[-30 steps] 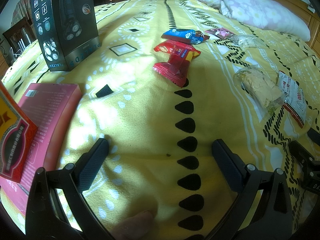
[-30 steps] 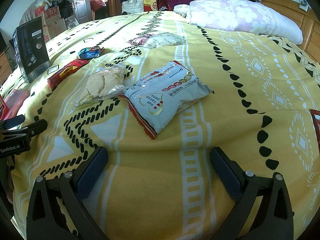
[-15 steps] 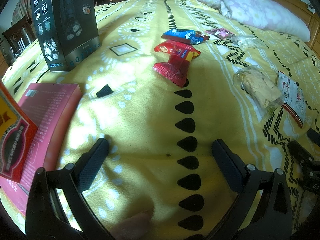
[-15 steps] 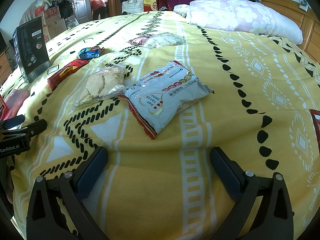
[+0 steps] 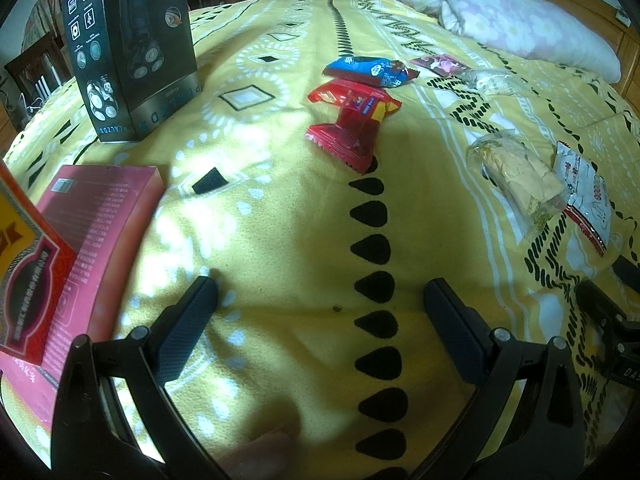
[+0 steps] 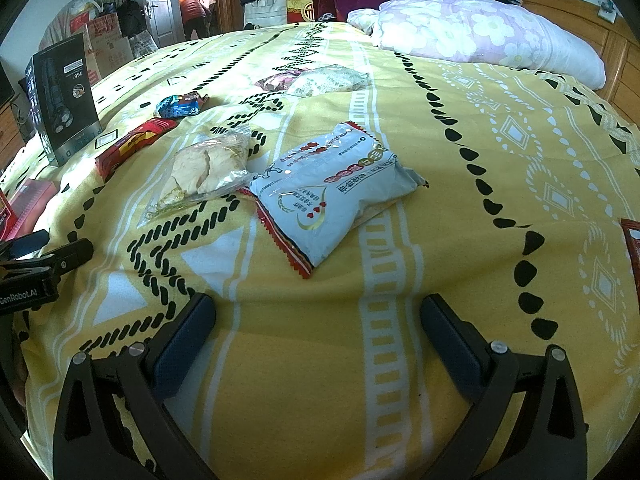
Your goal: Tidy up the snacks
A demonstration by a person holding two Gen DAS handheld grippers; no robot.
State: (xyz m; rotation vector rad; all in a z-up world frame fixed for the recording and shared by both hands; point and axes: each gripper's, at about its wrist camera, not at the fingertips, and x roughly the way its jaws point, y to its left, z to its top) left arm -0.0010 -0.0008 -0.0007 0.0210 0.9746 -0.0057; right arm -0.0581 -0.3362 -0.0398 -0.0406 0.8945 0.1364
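Observation:
Snack packets lie spread on a yellow patterned bed (image 5: 280,216). The left wrist view shows a red packet (image 5: 352,124), a blue packet (image 5: 370,71), a small pink packet (image 5: 438,64), a clear bag (image 5: 494,80), a clear bag of biscuits (image 5: 516,178) and a pale blue-white bag (image 5: 586,192). The right wrist view shows the pale blue-white bag (image 6: 336,188), the biscuit bag (image 6: 208,168), the red packet (image 6: 134,144) and the blue packet (image 6: 180,105). My left gripper (image 5: 320,296) is open and empty above the blanket. My right gripper (image 6: 318,312) is open and empty, just short of the pale bag.
A black shaver box (image 5: 128,44) stands at the back left. A pink box (image 5: 92,220) and a red and yellow box (image 5: 24,264) lie at the left edge. A floral pillow (image 6: 480,36) lies at the back right. The left gripper's body (image 6: 36,276) shows at the right view's left edge.

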